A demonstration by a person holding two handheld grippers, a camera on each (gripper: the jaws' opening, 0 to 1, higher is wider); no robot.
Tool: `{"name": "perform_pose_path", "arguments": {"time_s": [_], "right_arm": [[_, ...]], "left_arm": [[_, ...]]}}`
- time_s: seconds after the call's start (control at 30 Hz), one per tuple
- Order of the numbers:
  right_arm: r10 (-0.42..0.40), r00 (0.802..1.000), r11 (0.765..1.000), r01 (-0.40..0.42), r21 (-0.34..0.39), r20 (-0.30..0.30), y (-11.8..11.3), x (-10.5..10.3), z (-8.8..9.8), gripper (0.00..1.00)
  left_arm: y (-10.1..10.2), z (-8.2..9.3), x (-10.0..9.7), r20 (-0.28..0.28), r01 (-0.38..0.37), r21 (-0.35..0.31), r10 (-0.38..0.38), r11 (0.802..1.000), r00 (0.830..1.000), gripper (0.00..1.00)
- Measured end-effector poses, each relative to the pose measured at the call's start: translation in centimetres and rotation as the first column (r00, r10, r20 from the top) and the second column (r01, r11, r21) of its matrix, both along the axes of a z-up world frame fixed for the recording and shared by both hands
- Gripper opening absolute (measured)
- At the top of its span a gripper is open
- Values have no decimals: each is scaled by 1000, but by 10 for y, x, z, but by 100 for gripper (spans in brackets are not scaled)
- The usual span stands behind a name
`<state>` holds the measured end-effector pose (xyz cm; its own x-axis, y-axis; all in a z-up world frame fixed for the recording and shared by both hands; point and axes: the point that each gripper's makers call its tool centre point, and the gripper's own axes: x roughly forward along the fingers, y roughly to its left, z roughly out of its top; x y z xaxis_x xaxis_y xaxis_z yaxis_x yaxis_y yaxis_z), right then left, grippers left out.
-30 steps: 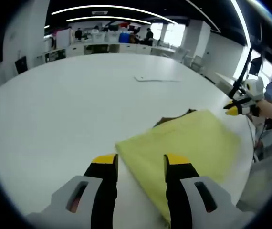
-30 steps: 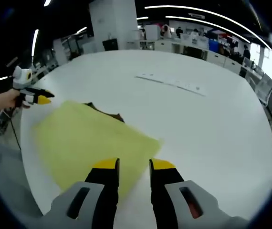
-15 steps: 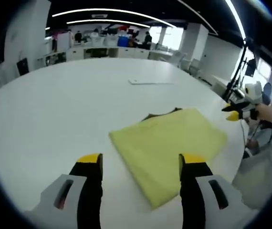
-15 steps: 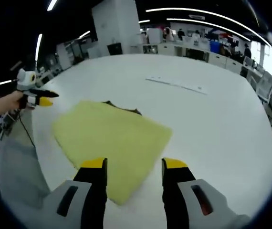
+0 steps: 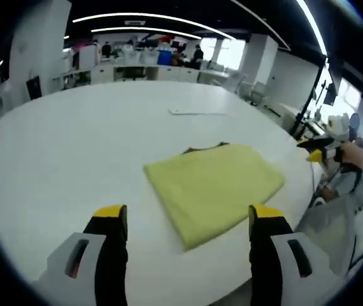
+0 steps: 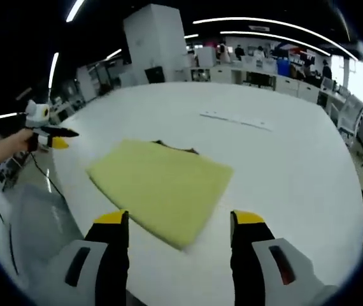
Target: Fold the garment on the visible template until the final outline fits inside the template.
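Both your grippers hang wide open and empty: the left gripper [image 5: 185, 220] and the right gripper [image 6: 180, 223] each sit above the near edge of the white table [image 5: 60, 146]. The yellow garment [image 5: 212, 186] lies folded flat into a rough rectangle on the table ahead of your jaws, touching neither. A dark edge [image 6: 176, 148] peeks out along its far side. A thin white strip [image 6: 235, 120] lies well beyond it.
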<state>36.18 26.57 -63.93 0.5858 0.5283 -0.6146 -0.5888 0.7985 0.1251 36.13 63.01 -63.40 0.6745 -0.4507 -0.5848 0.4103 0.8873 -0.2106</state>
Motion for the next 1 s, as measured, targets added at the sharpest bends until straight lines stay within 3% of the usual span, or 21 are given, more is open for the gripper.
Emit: {"name": "perform_pose_path", "arguments": {"time_s": [0.3, 0.67, 1.0], "right_arm": [[17, 1000, 1000, -17, 9, 11, 0, -32, 20, 78], [19, 1000, 999, -19, 48, 5, -14, -70, 35, 88], [-15, 1000, 992, 16, 123, -8, -24, -93, 40, 97]], "left_arm": [[1, 12, -28, 3, 39, 26, -39, 999, 999, 88], [4, 30, -63, -3, 59, -22, -59, 998, 998, 99], [14, 33, -85, -12, 32, -16, -32, 999, 999, 99]]}}
